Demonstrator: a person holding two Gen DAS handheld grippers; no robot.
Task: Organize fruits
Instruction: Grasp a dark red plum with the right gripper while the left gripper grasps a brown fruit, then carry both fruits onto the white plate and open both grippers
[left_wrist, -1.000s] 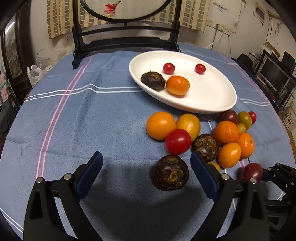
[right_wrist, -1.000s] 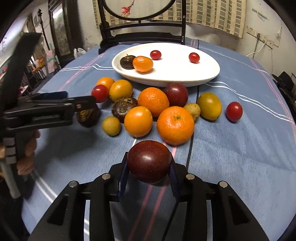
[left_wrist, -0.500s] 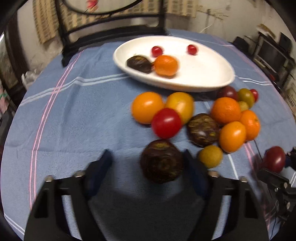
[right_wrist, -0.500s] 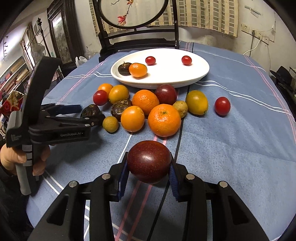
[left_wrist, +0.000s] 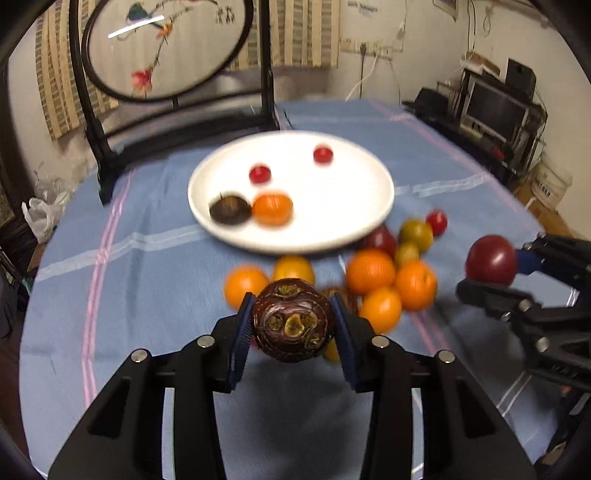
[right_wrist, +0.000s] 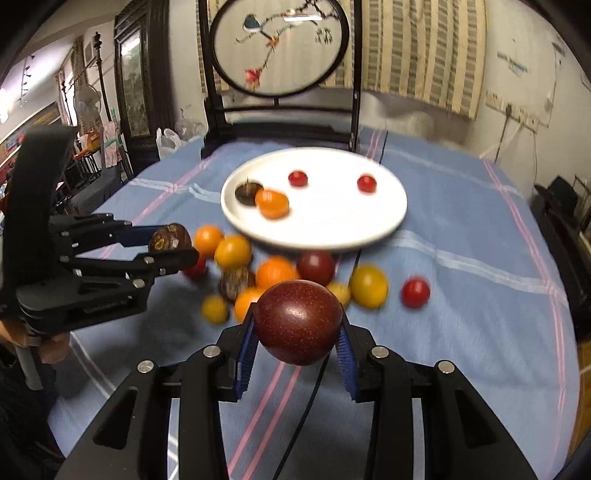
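Observation:
My left gripper (left_wrist: 292, 319) has its jaws closing, and both blue pads press on a dark brown mangosteen (left_wrist: 291, 326) held clear of the cloth. My right gripper (right_wrist: 297, 326) is shut on a round dark red fruit (right_wrist: 298, 320), also held in the air. A white plate (left_wrist: 351, 199) lies beyond both, holding a mangosteen (left_wrist: 229, 209), an orange (left_wrist: 272, 209) and two cherry tomatoes. A pile of loose fruit (left_wrist: 373, 273), oranges, yellow, red and dark ones, lies on the blue cloth just in front of the plate, partly hidden behind the held fruits.
A black wooden stand with a round embroidered screen (left_wrist: 166, 48) stands at the table's far edge behind the plate. A lone cherry tomato (right_wrist: 415, 292) lies right of the pile. A person's hand (right_wrist: 48, 347) holds the left gripper's handle. Furniture crowds the room's right side.
The left jaws closed from wide open onto the mangosteen and lifted it off the cloth. The right gripper rose with the red fruit. Both views now look more level across the table.

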